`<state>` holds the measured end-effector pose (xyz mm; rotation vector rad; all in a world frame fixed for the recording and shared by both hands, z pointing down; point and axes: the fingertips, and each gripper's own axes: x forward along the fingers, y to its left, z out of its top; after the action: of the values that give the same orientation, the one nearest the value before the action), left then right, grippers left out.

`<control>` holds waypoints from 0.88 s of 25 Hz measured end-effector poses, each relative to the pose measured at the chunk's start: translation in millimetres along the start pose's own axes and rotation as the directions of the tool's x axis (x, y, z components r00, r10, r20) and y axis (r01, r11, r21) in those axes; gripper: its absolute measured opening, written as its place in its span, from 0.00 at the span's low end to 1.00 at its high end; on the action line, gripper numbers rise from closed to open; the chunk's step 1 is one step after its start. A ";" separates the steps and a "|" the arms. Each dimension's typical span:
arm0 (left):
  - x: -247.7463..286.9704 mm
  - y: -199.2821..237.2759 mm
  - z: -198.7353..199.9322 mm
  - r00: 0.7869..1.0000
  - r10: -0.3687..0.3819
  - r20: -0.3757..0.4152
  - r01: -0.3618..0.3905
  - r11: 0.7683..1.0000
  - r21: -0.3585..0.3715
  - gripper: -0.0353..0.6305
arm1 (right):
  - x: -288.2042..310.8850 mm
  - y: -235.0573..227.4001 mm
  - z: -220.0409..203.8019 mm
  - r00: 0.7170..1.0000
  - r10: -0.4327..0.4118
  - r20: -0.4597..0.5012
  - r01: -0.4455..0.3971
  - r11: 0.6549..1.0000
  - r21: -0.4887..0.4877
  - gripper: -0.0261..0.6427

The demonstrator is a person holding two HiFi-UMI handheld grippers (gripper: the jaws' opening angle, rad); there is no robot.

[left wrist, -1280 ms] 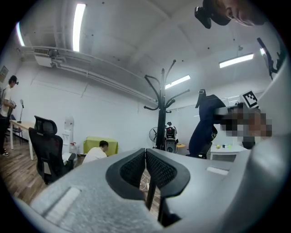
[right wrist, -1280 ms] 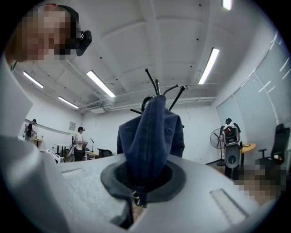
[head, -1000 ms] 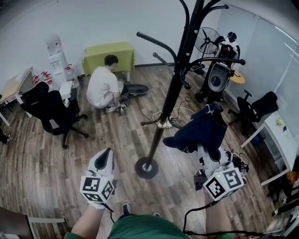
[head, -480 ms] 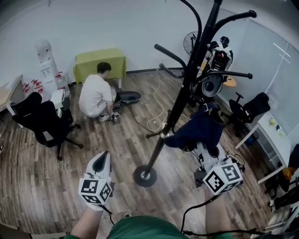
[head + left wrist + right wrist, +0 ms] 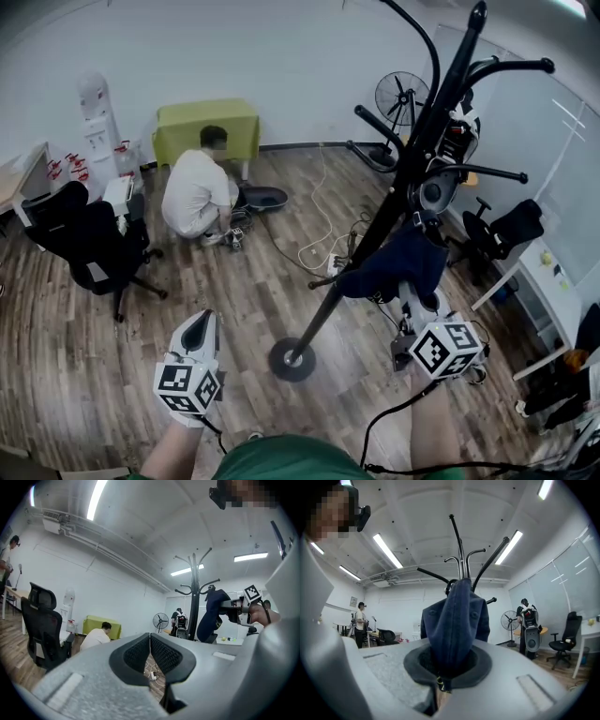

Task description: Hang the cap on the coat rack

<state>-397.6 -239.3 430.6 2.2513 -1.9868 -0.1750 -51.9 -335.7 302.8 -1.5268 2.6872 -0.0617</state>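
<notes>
A navy blue cap (image 5: pixel 398 264) (image 5: pixel 457 620) hangs from my right gripper (image 5: pixel 412 298) (image 5: pixel 443 679), whose jaws are shut on its fabric. The cap is right beside the black coat rack (image 5: pixel 398 197) (image 5: pixel 461 559), just right of the pole and below its curved hooks. In the left gripper view the cap (image 5: pixel 213 616) and rack (image 5: pixel 193 597) stand ahead to the right. My left gripper (image 5: pixel 200 330) (image 5: pixel 150 656) is shut with nothing in it, low and left of the rack's round base (image 5: pixel 292 359).
A person in a white shirt (image 5: pixel 197 192) crouches by a green-covered table (image 5: pixel 208 127). A black office chair (image 5: pixel 89 244) stands at the left, a standing fan (image 5: pixel 401 98) and another chair (image 5: pixel 506 230) at the right. Cables (image 5: pixel 323 248) lie on the wood floor.
The head view has tilted up, so more of the rack's top shows. The cap and right gripper have risen slightly along the pole. The left gripper stays low.
</notes>
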 end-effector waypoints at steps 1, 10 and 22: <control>0.1 2.9 -0.3 1.000 0.005 -0.001 -0.005 1.000 -0.002 0.07 | 3.6 -1.4 -1.4 1.000 -0.004 -0.003 0.004 1.000 0.002 0.06; 1.0 19.0 0.1 0.999 0.039 -0.014 -0.039 0.999 -0.001 0.07 | 31.2 -6.7 -9.3 1.000 -0.006 -0.025 0.007 1.000 0.008 0.06; 0.9 31.4 -11.0 0.995 0.083 -0.051 -0.083 0.997 -0.007 0.07 | 61.8 -25.7 -29.6 0.997 -0.026 -0.077 0.027 1.000 0.011 0.06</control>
<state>-426.2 -243.8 447.0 2.1410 -2.0449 -0.1173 -63.3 -401.6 332.3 -1.5883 2.7197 -0.1394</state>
